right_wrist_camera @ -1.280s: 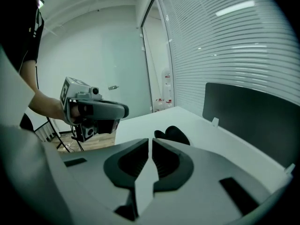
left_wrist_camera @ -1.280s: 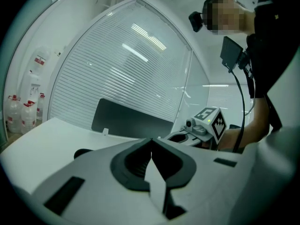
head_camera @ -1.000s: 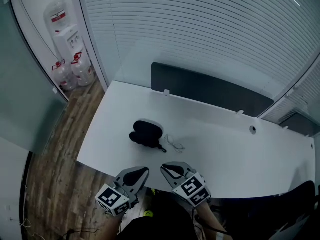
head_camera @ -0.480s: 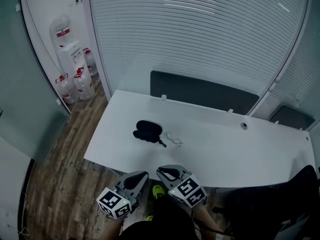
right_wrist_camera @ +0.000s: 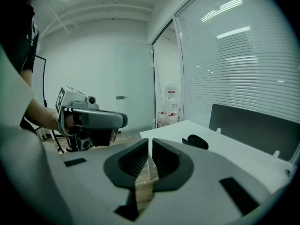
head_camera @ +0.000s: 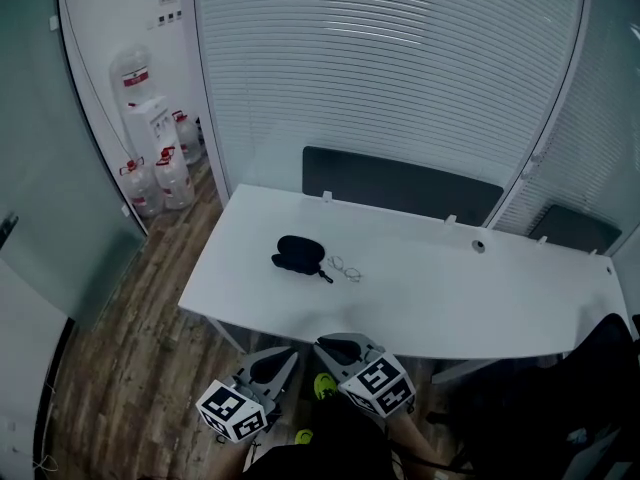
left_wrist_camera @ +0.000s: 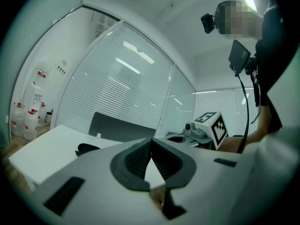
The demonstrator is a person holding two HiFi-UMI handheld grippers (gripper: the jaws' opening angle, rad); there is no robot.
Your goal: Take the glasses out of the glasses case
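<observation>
Left tongs [left_wrist_camera: 151,140] closed, empty | right tongs [right_wrist_camera: 150,142] nearly closed, empty | glasses [head_camera: 346,269] beside case [head_camera: 297,252] on table [head_camera: 460,303]

The grey right claw [right_wrist_camera: 150,144] has its two jaws almost together, and nothing is between them. Past it, a small black oval glasses case [right_wrist_camera: 196,142] lies on the long white worktop [right_wrist_camera: 178,130]. The grey left claw [right_wrist_camera: 117,121] is off to the left.

One table [head_camera: 450,298]: on it one glasses case [head_camera: 298,253], one pair of glasses [head_camera: 346,270]. Off its near edge, two grippers: left gripper [head_camera: 284,356], right gripper [head_camera: 326,347].
</observation>
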